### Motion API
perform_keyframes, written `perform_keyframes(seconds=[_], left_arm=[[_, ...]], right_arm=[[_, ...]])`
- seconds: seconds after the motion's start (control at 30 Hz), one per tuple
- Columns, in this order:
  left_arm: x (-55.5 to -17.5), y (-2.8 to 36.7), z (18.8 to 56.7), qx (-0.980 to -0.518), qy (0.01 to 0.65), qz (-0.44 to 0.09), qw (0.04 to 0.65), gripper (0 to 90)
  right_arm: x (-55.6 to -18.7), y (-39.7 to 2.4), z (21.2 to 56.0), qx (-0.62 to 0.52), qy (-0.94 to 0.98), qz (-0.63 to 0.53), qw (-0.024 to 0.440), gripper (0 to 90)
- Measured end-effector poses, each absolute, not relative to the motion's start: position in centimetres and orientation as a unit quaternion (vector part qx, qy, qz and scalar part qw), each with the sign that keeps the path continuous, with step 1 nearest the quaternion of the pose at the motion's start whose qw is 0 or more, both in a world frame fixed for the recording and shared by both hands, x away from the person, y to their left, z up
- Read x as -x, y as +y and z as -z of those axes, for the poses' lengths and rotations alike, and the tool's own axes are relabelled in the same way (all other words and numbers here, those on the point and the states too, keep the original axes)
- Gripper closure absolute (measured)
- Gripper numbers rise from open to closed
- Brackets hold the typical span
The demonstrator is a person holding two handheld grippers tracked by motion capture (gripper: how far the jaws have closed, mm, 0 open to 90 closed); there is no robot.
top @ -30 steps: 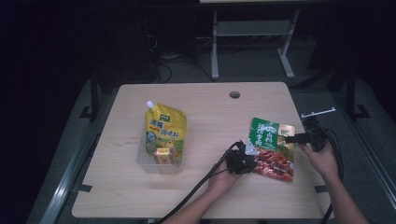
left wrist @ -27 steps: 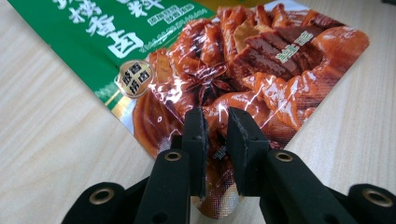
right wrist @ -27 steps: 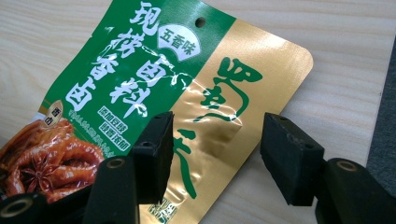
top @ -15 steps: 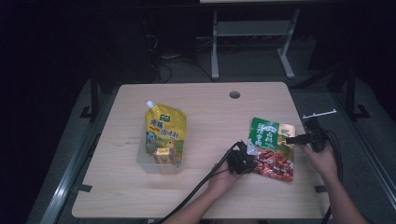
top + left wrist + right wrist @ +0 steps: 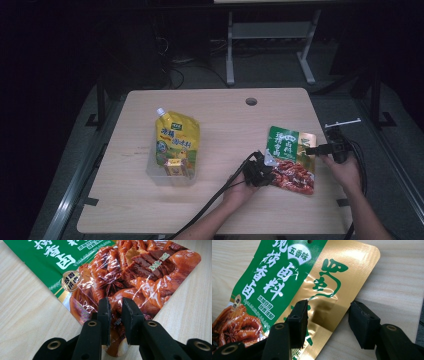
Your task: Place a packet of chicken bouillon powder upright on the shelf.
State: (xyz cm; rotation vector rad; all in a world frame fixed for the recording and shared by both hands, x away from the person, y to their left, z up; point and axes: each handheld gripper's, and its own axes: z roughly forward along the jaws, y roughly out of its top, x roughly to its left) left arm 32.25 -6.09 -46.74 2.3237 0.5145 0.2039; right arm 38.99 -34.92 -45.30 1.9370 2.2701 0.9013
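Far off to the left of my left gripper (image 5: pixel 261 170), well apart from it, a clear plastic bin (image 5: pixel 172 172) sits on the wooden table (image 5: pixel 220 115) with a yellow spout pouch (image 5: pixel 175 140) standing in it, leaning back. My left gripper lies low over the near left corner of the green and red seasoning packet (image 5: pixel 291 157), which lies flat on the table between my two grippers. In the left gripper view its jaws stand narrow, close together over the crinkled red corner of the packet (image 5: pixel 140 277); the film seems pinched between the pads (image 5: pixel 104 310), so I judge that I hold that corner, though the grip is thin. To the right, my right gripper (image 5: pixel 311 149) comes in from the packet's right edge, near its gold top corner. In the right gripper view its jaws stand about half wide and have just been closing, with the gold edge of the packet (image 5: pixel 337 275) between them; the left pad (image 5: pixel 298 317) lies over the foil, the right pad stands apart over bare wood, so it does not grip yet. I judge the step in hand to be taking the packet by two edges. Next I should close the right jaws fully on the gold edge, then lift both hands together, level, so the packet doesn't slip from the left pinch.
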Motion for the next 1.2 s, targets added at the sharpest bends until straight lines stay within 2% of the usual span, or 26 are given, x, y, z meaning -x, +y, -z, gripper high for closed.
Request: perform_keyframes(seconds=[0.3,0.6,0.87,1.1,1.2], left_arm=[[-32.3,-6.2,46.7,-0.906,0.199,-0.079,0.365,76.8],[-32.3,-6.3,46.7,-0.906,0.197,-0.081,0.365,77.1],[-32.3,-6.4,46.8,-0.905,0.197,-0.080,0.367,77.2],[-32.1,-6.4,46.7,-0.907,0.191,-0.087,0.366,76.4],[-32.1,-6.4,46.7,-0.905,0.197,-0.085,0.367,73.8]], right_arm=[[-38.8,-35.6,45.6,-0.604,0.731,-0.318,-0.017,56.8],[-38.9,-35.3,46.3,-0.582,0.731,-0.345,-0.085,62.6],[-39.2,-34.7,47.0,-0.567,0.730,-0.358,-0.133,72.9],[-39.3,-34.3,47.1,-0.563,0.732,-0.356,-0.140,88.8],[-39.1,-34.0,46.8,-0.561,0.736,-0.356,-0.130,89.3]])
